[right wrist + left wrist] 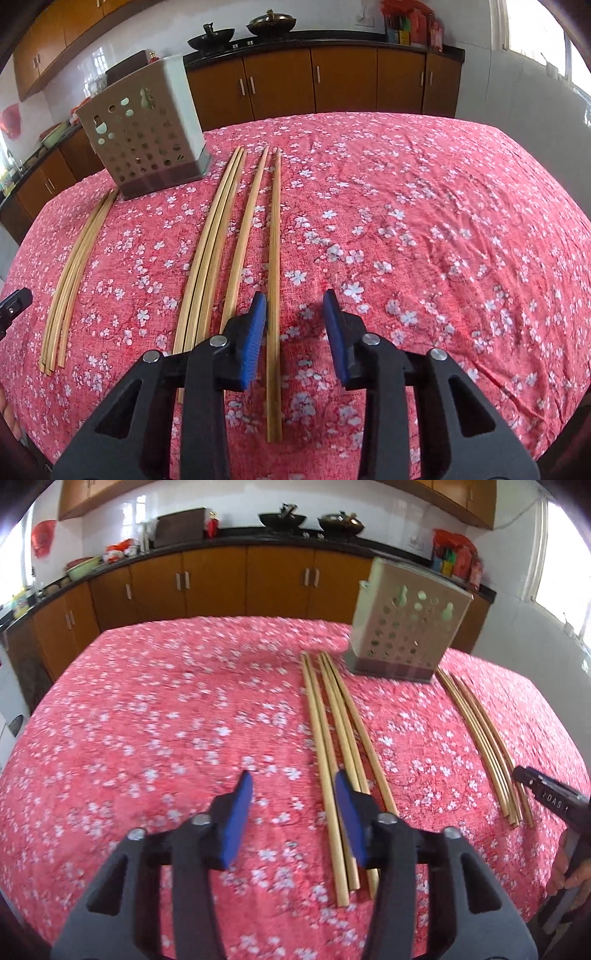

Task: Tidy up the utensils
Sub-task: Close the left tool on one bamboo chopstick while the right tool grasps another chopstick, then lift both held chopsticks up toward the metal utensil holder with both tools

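My left gripper (pixel 293 786) hangs wide and empty above the red flowered cloth (pixel 166 720) that covers the surface; my right gripper (pixel 294 306) is spread just as wide, also empty, low over its own side; the chopsticks lie in two groups, both running lengthwise away from me toward the holder (pixel 402 627), a pale perforated box that stands upright near the far edge; the left group (pixel 340 734) lies under and just beside my left gripper's right pad, four or so sticks close together; the right group (pixel 225 243) fans a little, three sticks bunched and two apart, and the outermost stick (pixel 274 280) passes between my right gripper's pads; I judge these sticks light, stiff and thin, probably bamboo, smooth enough to roll or slide on the cloth; a pinch near the middle should keep one level, though a pinch nearer the thick near end may tip it more easily into the holder; a single stick seems safer than a bunch, since neighbours could scissor out of the pads; the holder looks light too and might shift if knocked; the only writing I can make out is on the side of the right gripper's body in the left view, something like "DAS", partly cut off.
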`<state>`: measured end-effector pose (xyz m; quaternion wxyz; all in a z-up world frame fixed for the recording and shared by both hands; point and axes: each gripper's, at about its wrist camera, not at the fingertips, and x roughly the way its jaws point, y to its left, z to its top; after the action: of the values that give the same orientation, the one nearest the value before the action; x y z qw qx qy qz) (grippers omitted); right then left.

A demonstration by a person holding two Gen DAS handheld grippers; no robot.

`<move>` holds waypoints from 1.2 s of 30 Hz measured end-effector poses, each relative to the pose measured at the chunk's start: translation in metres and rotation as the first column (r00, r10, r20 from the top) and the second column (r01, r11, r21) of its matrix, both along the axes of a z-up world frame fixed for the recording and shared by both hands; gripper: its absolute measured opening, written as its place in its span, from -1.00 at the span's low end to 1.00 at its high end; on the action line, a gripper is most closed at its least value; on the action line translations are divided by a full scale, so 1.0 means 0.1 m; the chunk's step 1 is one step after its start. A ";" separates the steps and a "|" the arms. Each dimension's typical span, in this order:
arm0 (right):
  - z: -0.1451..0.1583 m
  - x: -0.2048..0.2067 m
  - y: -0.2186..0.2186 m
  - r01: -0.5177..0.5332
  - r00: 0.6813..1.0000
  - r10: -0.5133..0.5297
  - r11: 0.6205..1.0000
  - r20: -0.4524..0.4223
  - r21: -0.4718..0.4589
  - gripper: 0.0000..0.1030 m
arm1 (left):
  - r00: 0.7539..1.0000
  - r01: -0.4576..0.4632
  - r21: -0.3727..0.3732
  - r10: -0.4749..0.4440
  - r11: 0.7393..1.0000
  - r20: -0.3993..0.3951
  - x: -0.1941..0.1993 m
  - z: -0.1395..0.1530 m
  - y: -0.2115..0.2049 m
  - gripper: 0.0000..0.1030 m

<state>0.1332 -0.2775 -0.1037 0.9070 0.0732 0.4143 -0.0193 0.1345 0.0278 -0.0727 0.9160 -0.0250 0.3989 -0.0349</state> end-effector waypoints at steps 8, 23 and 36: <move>-0.03 0.08 0.02 -0.013 1.000 0.013 1.000 0.001 -0.023 -0.40 | 0.996 0.058 0.020 -0.056 0.998 -0.064 0.10 -0.16 -0.11 -0.52; -0.06 0.22 -0.10 -0.016 1.000 0.016 1.000 -0.012 -0.023 -0.83 | 0.997 0.007 0.090 0.000 0.996 -0.080 0.47 -0.24 0.02 -0.85; -0.10 0.51 -0.36 0.032 0.999 -0.033 0.998 -0.016 -0.047 -0.84 | 0.997 -0.029 -0.050 0.025 0.998 -0.070 0.75 -0.23 0.43 -0.83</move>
<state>0.1845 -0.3133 -0.1137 0.9046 0.0586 0.4199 -0.0442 0.2092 0.0708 -0.0958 0.9010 -0.0549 0.4292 -0.0318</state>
